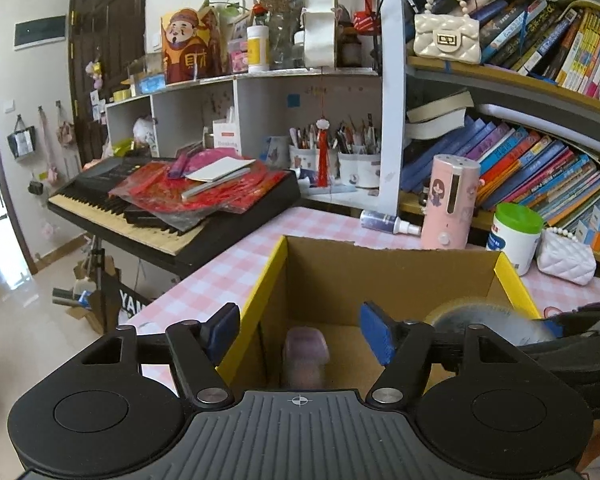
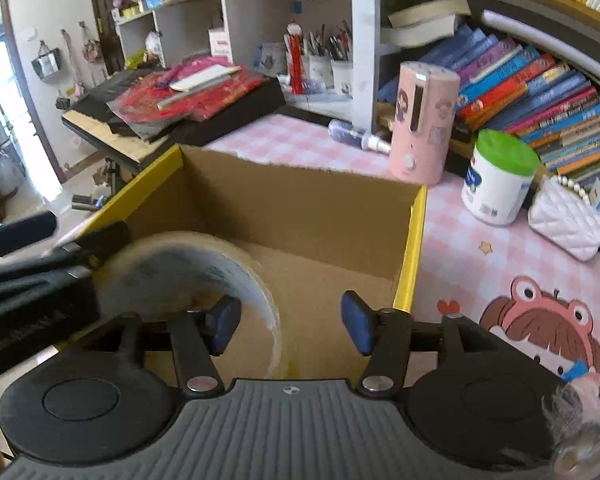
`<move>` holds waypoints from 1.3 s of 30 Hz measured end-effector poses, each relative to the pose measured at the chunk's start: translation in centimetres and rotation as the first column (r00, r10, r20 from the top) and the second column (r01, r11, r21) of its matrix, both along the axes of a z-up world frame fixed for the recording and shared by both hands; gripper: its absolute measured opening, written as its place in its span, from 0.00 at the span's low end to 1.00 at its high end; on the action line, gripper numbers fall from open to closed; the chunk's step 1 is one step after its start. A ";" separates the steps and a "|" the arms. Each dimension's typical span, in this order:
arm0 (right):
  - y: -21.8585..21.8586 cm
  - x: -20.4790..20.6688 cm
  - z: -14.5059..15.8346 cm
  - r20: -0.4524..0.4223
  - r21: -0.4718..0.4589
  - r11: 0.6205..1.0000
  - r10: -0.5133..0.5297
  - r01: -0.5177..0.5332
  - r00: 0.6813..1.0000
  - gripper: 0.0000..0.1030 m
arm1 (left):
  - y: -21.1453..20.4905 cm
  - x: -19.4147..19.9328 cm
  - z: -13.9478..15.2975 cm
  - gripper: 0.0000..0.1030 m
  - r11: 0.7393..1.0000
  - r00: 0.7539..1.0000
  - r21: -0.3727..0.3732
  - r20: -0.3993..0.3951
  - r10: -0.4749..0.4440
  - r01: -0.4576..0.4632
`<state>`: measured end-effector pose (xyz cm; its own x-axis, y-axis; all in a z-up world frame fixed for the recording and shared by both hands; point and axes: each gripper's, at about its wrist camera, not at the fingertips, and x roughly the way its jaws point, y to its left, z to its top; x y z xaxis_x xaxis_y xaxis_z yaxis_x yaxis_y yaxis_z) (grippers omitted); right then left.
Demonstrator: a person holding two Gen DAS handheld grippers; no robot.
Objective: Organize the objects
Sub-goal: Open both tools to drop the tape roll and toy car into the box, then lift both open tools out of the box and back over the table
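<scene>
An open cardboard box point(image 1: 396, 276) with yellow edges stands on the pink checked table; it also shows in the right wrist view point(image 2: 300, 204). My left gripper point(image 1: 300, 334) is open above the box's near left corner, and a small pinkish container point(image 1: 305, 354), blurred, is below its fingers inside the box. My right gripper point(image 2: 290, 328) is open over the box. A roll of clear tape point(image 2: 188, 276), blurred, is in the box by its left finger; I cannot tell whether it is falling or resting. The tape also shows in the left wrist view point(image 1: 484, 318).
A pink cylinder device point(image 2: 424, 120), a green-lidded white tub point(image 2: 498, 178), a white quilted purse point(image 2: 566, 220) and a spray bottle point(image 2: 358, 136) stand behind the box. Bookshelves rise at the right. A keyboard point(image 1: 172, 208) piled with red papers stands to the left.
</scene>
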<state>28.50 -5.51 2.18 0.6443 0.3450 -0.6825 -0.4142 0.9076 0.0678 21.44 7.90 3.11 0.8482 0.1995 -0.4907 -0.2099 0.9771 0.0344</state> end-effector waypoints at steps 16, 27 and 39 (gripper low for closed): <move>-0.6 -3.6 1.5 0.061 -0.006 1.000 0.019 -0.018 0.998 0.78 | 0.0 -2.4 0.7 0.74 1.000 0.999 -0.019 0.045 0.015 -0.014; -1.1 -9.0 2.8 0.179 0.005 0.997 -0.080 0.080 0.981 0.81 | 1.1 -6.2 1.7 0.80 0.998 0.996 -0.055 0.093 -0.001 0.007; -1.2 -14.6 2.3 0.260 -0.030 0.979 -0.187 0.201 0.947 0.83 | 2.4 -10.9 1.0 0.84 0.997 0.997 -0.063 0.076 -0.029 0.034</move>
